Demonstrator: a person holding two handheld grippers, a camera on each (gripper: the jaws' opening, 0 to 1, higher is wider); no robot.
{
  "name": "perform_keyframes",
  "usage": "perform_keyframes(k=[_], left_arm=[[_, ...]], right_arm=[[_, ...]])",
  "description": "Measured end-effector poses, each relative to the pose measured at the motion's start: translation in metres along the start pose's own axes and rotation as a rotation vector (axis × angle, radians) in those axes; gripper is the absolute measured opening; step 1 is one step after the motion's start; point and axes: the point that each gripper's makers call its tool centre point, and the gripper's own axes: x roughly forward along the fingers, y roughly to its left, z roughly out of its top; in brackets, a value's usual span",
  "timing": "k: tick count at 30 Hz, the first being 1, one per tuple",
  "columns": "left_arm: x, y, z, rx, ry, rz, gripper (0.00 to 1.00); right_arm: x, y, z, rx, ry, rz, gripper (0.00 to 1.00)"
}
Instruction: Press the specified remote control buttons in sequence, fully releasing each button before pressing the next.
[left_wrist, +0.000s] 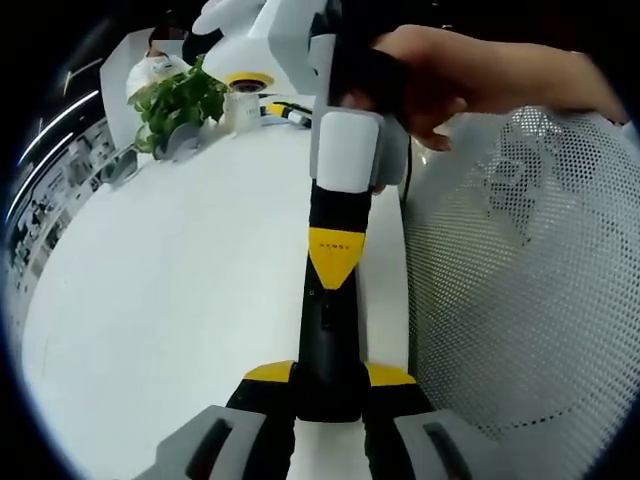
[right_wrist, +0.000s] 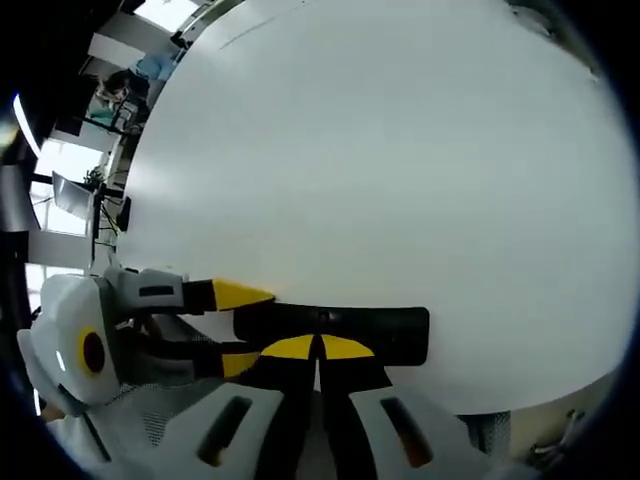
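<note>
**Slip risk at the remote's held end**

In the left gripper view, a potted plant (left_wrist: 178, 105) and a white cup (left_wrist: 240, 108) sit on the white counter (left_wrist: 170, 290), far beyond the remote and to its left. The black remote (left_wrist: 326, 318) is off the counter. The left gripper (left_wrist: 330, 376) clenches its near end, one jaw on each side. The right gripper (left_wrist: 335, 258), carried by a hand (left_wrist: 450, 80), has its jaws closed into a single yellow tip resting on the remote's face. A mesh chair back (left_wrist: 520, 290) stands right of the remote.

Likely faults:
- Pushing on the unsupported span could pivot the remote in the grip.
- A blunt tip may straddle two buttons.
- Too small a lift could leave a button half pressed.

Count: one remote, two grippers, one hand, one plant, one cup, one chair back
</note>
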Motion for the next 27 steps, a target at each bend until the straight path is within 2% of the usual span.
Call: perform_keyframes(k=[6, 12, 19, 23, 27], left_arm=[[0.0007, 0.0003, 0.0004, -0.004, -0.002, 0.004, 0.24], [0.0012, 0.0007, 0.0007, -0.006, -0.003, 0.005, 0.25], [0.0008, 0.0005, 0.0007, -0.006, -0.005, 0.005, 0.25], [0.0006, 0.0004, 0.0008, -0.002, -0.010, 0.003, 0.25], [0.0008, 0.0003, 0.0007, 0.000, -0.010, 0.002, 0.24]], right_arm=[[0.0049, 0.0018, -0.0012, -0.028, 0.017, -0.005, 0.00], [0.0060, 0.0020, -0.0022, -0.121, 0.033, -0.061, 0.00], [0.0063, 0.0005, -0.0020, -0.133, 0.035, -0.051, 0.00], [0.0057, -0.0007, -0.0021, -0.084, 0.027, -0.023, 0.00], [0.0067, 0.0011, -0.0021, -0.108, 0.047, -0.051, 0.00]])
